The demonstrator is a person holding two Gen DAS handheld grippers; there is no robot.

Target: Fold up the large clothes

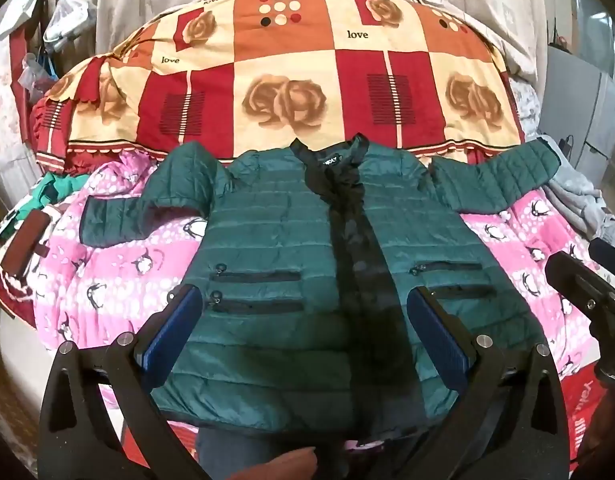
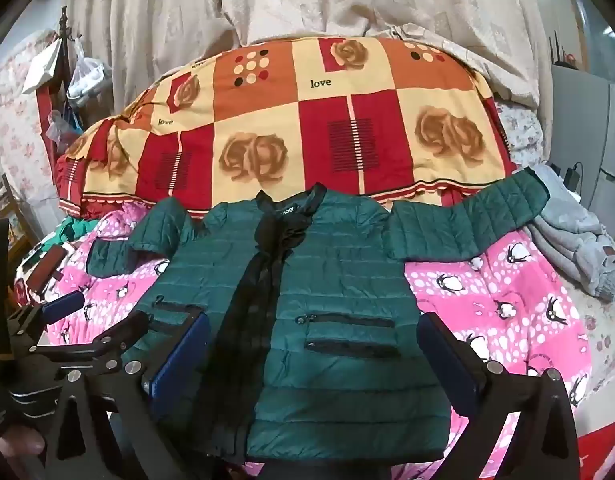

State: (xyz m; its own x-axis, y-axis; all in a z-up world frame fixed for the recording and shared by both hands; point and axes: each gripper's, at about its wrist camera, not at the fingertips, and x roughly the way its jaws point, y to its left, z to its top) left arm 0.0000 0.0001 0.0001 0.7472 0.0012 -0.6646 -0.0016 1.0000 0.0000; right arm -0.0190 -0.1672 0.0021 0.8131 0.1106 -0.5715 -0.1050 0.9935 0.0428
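A dark green quilted jacket [image 1: 275, 232] lies front up and spread flat on a pink penguin blanket [image 1: 119, 280]. Its black front placket runs down the middle and both sleeves stretch sideways. My left gripper [image 1: 304, 294] hovers over the jacket's lower half, blue pads [image 1: 175, 324] wide apart, open and holding nothing. In the right wrist view the jacket [image 2: 339, 280] fills the centre, and my right gripper [image 2: 314, 320] stands open above its hem on the right-hand panel, also with nothing between its pads. The left gripper [image 2: 63, 304] shows at that view's left edge, and the right gripper [image 1: 587, 296] at the other view's right edge.
A red, orange and cream patterned quilt [image 1: 287, 80] is piled behind the jacket. A grey garment [image 2: 579, 240] lies at the bed's right side, touching the sleeve end. Green cloth [image 1: 55, 188] and a brown object [image 1: 25, 248] sit left. Curtains hang behind; a white cabinet [image 2: 595, 128] stands right.
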